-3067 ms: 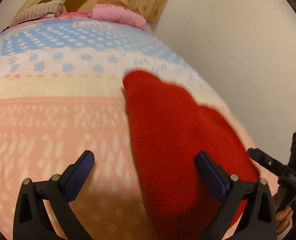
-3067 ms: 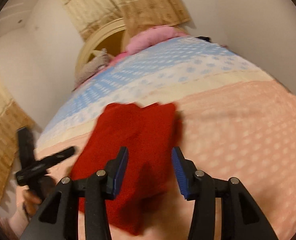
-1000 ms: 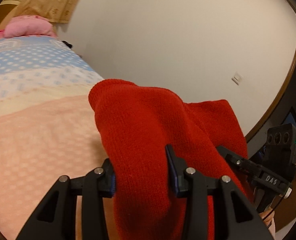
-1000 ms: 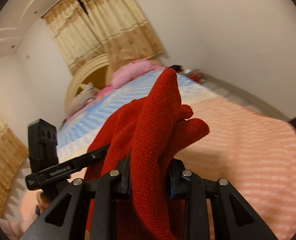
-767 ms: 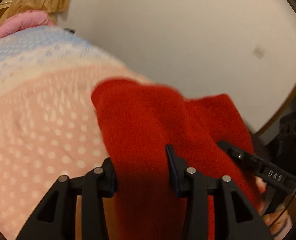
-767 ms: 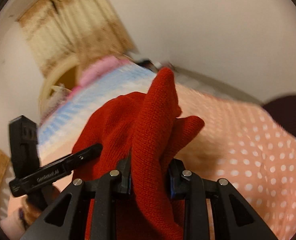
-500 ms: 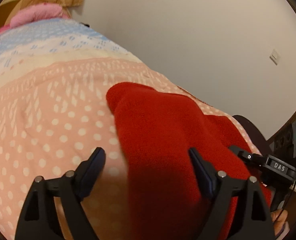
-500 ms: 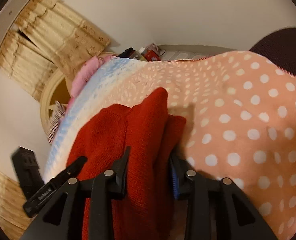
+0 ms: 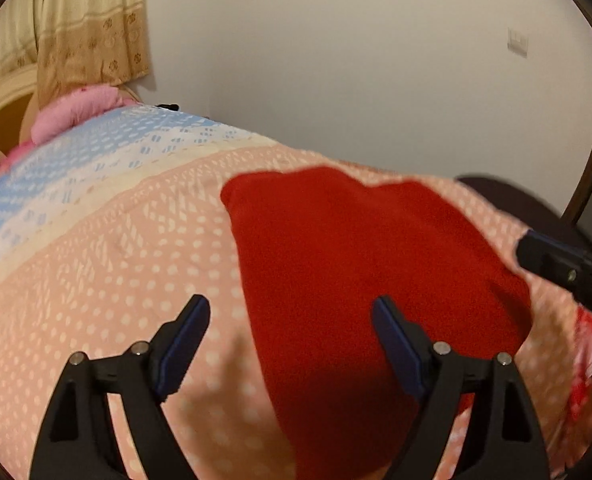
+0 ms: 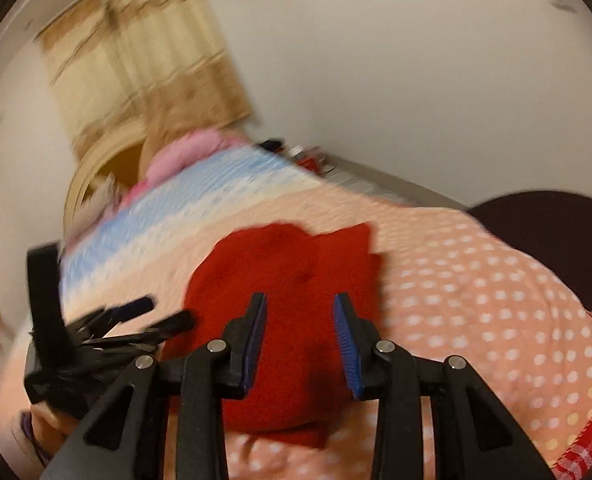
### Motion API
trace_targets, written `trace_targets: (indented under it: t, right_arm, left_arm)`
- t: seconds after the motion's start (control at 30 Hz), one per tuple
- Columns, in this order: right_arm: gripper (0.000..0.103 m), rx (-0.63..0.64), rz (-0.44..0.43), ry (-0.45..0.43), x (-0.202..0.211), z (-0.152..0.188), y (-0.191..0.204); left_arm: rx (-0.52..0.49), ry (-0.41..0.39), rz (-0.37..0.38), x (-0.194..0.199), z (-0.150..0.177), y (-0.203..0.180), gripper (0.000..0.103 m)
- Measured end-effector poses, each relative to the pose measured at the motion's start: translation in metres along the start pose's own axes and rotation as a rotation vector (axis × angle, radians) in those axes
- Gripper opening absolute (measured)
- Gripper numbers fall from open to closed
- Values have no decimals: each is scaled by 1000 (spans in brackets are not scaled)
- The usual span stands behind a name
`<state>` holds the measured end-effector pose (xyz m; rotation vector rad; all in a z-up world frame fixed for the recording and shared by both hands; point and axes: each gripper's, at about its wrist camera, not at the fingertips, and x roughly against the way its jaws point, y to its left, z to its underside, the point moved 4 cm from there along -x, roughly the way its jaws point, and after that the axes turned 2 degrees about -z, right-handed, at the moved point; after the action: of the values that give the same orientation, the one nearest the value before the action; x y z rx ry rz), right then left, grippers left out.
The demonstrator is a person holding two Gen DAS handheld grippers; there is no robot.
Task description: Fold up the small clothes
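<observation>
Bedspread (image 9: 96, 264), pink with white dots, blue-banded near a pink pillow (image 9: 76, 114), covers the bed under a cream wall and curtain (image 9: 92, 28). Red garment (image 9: 355, 264) lies flat on it. Left claw (image 9: 292, 332) has just spread wide and hovers over its near edge, gripping nothing. Right claw (image 10: 299, 320), having just loosened, stands part open above the cloth, pads apart from it. Right view, blurred, alone shows clutter beyond the bed.

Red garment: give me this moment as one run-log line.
red garment: lying on bed, released | left gripper: open, just opened, above it | right gripper: open, just opened, pads clear | next: likely another fold
</observation>
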<state>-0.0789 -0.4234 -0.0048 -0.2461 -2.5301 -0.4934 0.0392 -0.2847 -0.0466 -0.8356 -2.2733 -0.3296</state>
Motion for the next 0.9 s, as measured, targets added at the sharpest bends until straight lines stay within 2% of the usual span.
trace_targets:
  t: [0.1, 0.17, 0.2, 0.33, 0.47, 0.67, 0.7, 0.73, 0.8, 0.9]
  right_arm:
    - [36, 47, 25, 80, -16, 26, 15]
    - [36, 0, 31, 168, -36, 47, 7]
    - [36, -25, 26, 184, -45, 51, 4]
    - [36, -60, 11, 144, -41, 57, -3]
    - [36, -23, 67, 162, -31, 61, 5]
    - [37, 29, 122, 160, 9, 72, 21]
    - [45, 31, 128, 157, 16, 72, 24]
    - [58, 34, 142, 154, 23, 73, 26]
    - [71, 39, 165, 151, 36, 76, 31]
    - [71, 63, 187, 153, 53, 80, 41]
  left_arm:
    - [5, 4, -20, -3, 5, -2, 86]
    - [11, 22, -24, -4, 8, -3, 86]
    - [17, 27, -23, -2, 9, -3, 86]
    - [-4, 34, -38, 4, 15, -6, 86]
    - [-16, 50, -45, 15, 25, -6, 86]
    - [5, 94, -13, 32, 41, -6, 86]
    - [5, 95, -9, 37, 42, -6, 86]
    - [4, 93, -6, 43, 43, -7, 86]
    - [-1, 82, -4, 56, 45, -8, 86]
    - [-6, 73, -12, 74, 47, -8, 90]
